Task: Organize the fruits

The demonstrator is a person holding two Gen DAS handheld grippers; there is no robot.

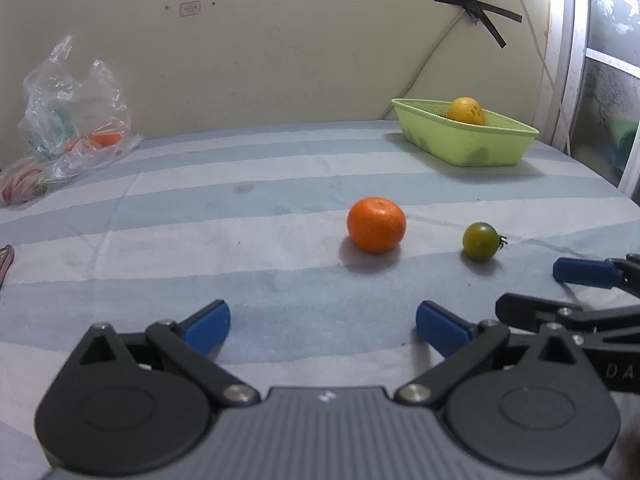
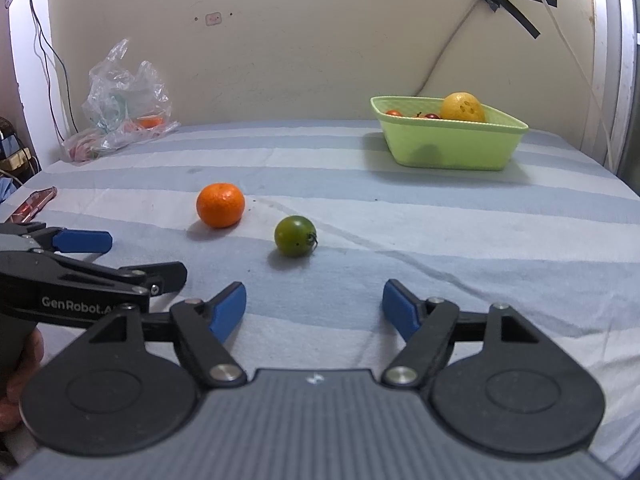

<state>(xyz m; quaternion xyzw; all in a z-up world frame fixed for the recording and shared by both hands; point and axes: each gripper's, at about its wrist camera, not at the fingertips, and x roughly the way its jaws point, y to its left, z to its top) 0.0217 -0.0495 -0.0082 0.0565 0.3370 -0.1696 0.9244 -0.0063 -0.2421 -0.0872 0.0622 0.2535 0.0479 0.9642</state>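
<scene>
Both blue-padded grippers, left and right, spread empty; round orange mandarin and green tomato loose on near striped cloth, unsorted; far-right lime plastic basket holds yellow citrus.

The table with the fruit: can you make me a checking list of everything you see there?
Surface: striped cloth, some small stains.
Job's things: orange and green tomato loose on the cloth, apart; green basket holds a yellow fruit and small red ones.
Clutter: plastic bag at the back left corner.
Grippers: left gripper and right gripper both open, empty.
Cables: white cord taped to the wall.
Surroundings: cream wall.
</scene>
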